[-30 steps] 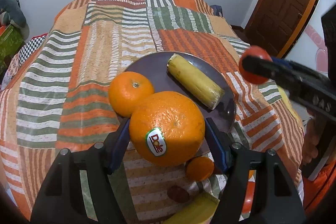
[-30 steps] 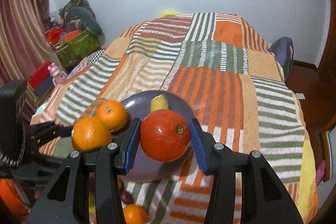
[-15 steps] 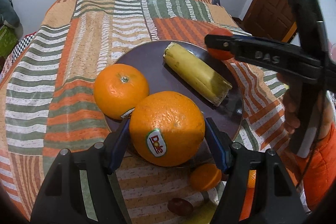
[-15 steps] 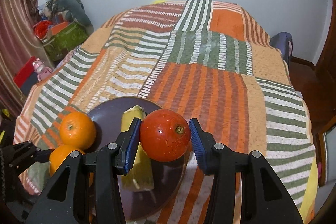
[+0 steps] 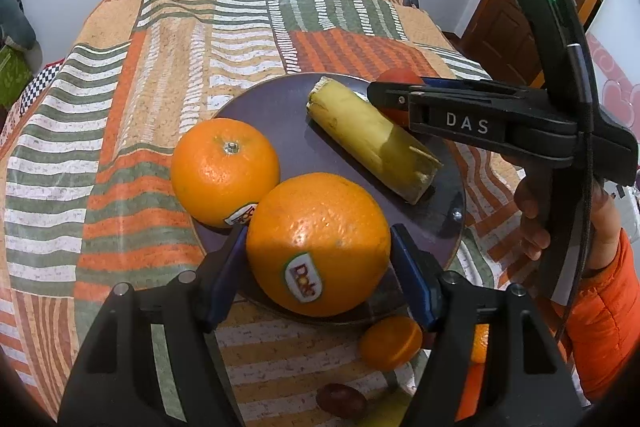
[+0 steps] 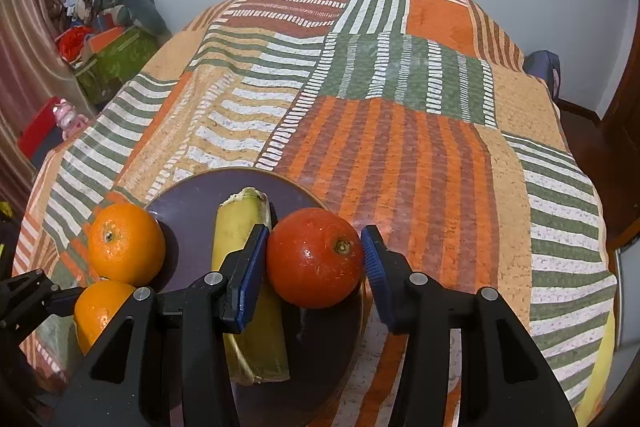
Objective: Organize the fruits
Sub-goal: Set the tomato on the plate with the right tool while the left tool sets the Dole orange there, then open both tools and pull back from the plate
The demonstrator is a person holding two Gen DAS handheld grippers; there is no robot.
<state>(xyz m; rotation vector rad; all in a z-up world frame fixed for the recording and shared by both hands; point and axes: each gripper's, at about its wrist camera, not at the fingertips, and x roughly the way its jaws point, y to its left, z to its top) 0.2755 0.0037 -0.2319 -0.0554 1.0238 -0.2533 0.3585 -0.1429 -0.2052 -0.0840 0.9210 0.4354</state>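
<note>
Both fruits look about to be set down: the left gripper [image 5: 318, 269] pinches a stickered orange [image 5: 318, 245] over the plate's [image 5: 296, 147] near edge, the right gripper [image 6: 314, 263] pinches a red fruit [image 6: 315, 263] beside the banana piece [image 6: 250, 291], so next comes lowering and releasing each of the 2.

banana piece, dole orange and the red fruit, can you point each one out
banana piece [image 5: 368, 137], left wrist view, middle of its peel
Dole orange [image 5: 318, 235], left wrist view, upper front skin above the sticker
red fruit [image 6: 314, 259], right wrist view, centre of its skin

bed, patchwork quilt [image 6: 400, 155] | on it: purple plate [image 5: 288, 131], small orange [image 5: 390, 343]
</note>
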